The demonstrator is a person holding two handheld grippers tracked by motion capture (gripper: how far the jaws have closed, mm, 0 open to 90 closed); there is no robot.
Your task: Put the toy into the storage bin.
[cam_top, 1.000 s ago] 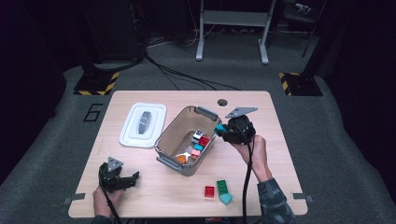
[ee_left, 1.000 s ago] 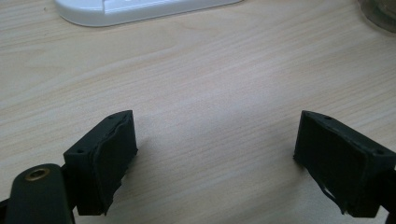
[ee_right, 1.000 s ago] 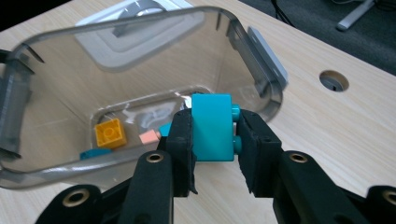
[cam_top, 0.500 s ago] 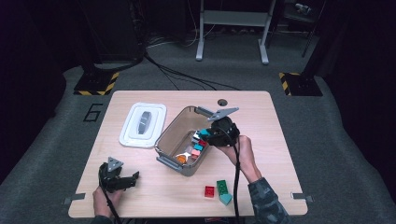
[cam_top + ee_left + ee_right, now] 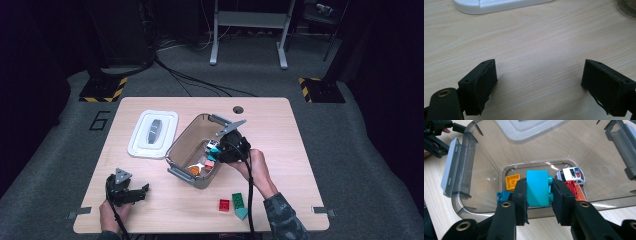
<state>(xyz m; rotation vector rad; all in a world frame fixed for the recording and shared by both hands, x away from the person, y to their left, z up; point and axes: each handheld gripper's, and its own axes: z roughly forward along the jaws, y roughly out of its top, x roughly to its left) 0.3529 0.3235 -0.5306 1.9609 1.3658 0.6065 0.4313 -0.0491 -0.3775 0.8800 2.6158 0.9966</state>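
A clear grey bin (image 5: pixel 176 150) stands mid-table with several toy bricks inside. My right gripper (image 5: pixel 217 150) hangs over the bin's right side, shut on a teal brick (image 5: pixel 537 187). Below that brick, in the right gripper view, lie a yellow brick (image 5: pixel 512 181), a small blue brick (image 5: pixel 502 195), a red brick (image 5: pixel 571 186) and a white toy police car (image 5: pixel 573 175). My left gripper (image 5: pixel 142 191) rests near the table's front left, open, with bare wood between its fingers (image 5: pixel 482 85).
The bin's white lid (image 5: pixel 152 132) lies flat to the left of the bin and appears at the top edge as the lid (image 5: pixel 499 3). A red brick (image 5: pixel 224 204), a green brick (image 5: pixel 237 199) and a teal brick (image 5: pixel 242 213) sit on the table's front right.
My right gripper has carried the teal brick leftward, from the bin's far right rim to over its inside. The left gripper has stayed put.
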